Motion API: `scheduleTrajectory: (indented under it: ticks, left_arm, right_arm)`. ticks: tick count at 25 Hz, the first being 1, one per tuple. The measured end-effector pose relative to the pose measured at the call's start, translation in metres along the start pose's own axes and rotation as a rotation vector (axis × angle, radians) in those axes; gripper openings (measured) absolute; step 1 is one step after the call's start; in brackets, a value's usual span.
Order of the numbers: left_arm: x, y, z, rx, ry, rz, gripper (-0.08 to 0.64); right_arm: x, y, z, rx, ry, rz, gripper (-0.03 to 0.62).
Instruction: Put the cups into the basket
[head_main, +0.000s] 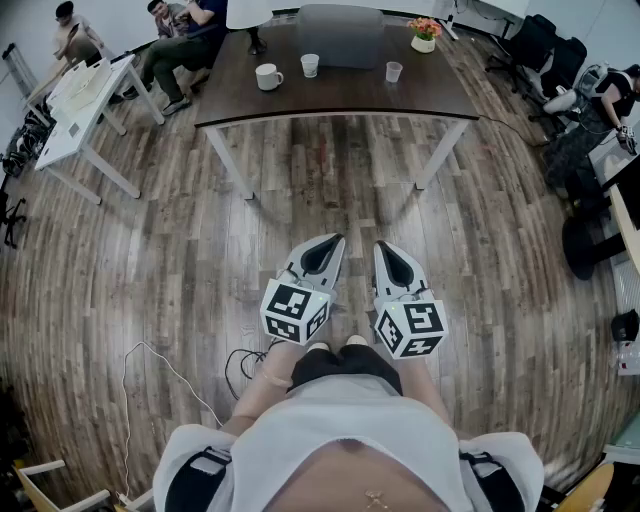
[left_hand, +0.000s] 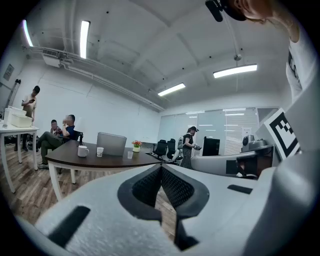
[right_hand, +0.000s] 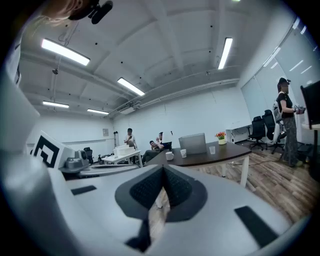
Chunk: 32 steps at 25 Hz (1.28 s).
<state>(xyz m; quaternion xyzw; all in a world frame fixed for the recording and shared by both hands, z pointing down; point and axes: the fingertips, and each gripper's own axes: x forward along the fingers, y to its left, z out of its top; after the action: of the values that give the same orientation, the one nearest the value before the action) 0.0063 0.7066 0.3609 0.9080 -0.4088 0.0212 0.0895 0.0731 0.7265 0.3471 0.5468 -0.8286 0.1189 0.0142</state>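
A dark wooden table (head_main: 340, 95) stands well ahead of me. On it are a white mug (head_main: 268, 76), a paper cup (head_main: 310, 65) and a small clear cup (head_main: 394, 71), in front of a grey basket (head_main: 341, 35). Both gripper views show the same set far off: mug (left_hand: 83, 150), paper cup (left_hand: 100, 151), clear cup (left_hand: 129, 154), basket (left_hand: 111, 144); mug (right_hand: 170, 156), paper cup (right_hand: 183, 153), clear cup (right_hand: 212, 150), basket (right_hand: 192, 143). My left gripper (head_main: 337, 238) and right gripper (head_main: 381, 244) are side by side over the floor, near my body, both shut and empty.
A flower pot (head_main: 425, 35) sits at the table's far right. A white table (head_main: 75, 110) and seated people (head_main: 185, 35) are at the left. Office chairs (head_main: 540, 45) and a person (head_main: 600, 100) are at the right. A cable (head_main: 170, 370) lies on the wooden floor.
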Motion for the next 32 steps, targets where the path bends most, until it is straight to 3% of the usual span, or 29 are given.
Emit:
scheduleTrajectory:
  ticks: [22, 32]
  left_arm:
    - [-0.040, 0.042, -0.024, -0.036, 0.035, -0.003, 0.009]
    - [-0.009, 0.068, -0.022, -0.035, 0.026, 0.011, 0.009]
  right_arm:
    - [0.021, 0.045, -0.023, 0.026, -0.009, -0.031, 0.012]
    - [0.054, 0.018, -0.020, 0.032, -0.015, -0.058, 0.012]
